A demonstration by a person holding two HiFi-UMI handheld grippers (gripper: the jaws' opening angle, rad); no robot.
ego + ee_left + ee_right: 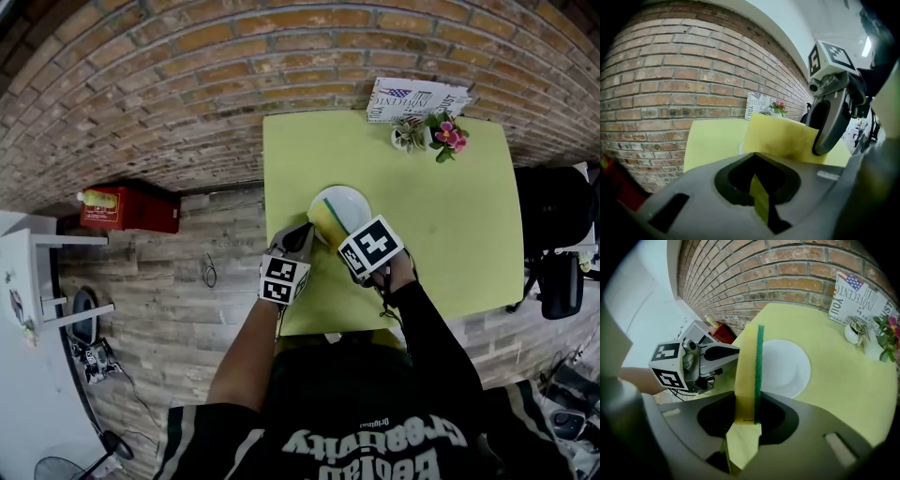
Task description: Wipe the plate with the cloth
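A white plate (pixel 347 202) lies on the yellow-green table (pixel 450 244), near its left-middle. Just above the plate's near rim, a yellow cloth (pixel 325 221) with a green edge is stretched between both grippers. My left gripper (pixel 302 238) is shut on one corner of it, and my right gripper (pixel 339 240) is shut on the other side. In the left gripper view the cloth (pixel 780 137) spreads ahead of the left gripper (pixel 759 190), hiding most of the plate. The right gripper view has the cloth (pixel 749 376) standing edge-on in the right gripper (pixel 746 423), with the plate (pixel 785 366) beyond it.
A printed sign card (pixel 414 99) and a small flower pot (pixel 428 135) stand at the table's far edge by the brick wall. A red box (pixel 127 208) sits on the floor to the left. A black chair (pixel 555 230) stands to the right.
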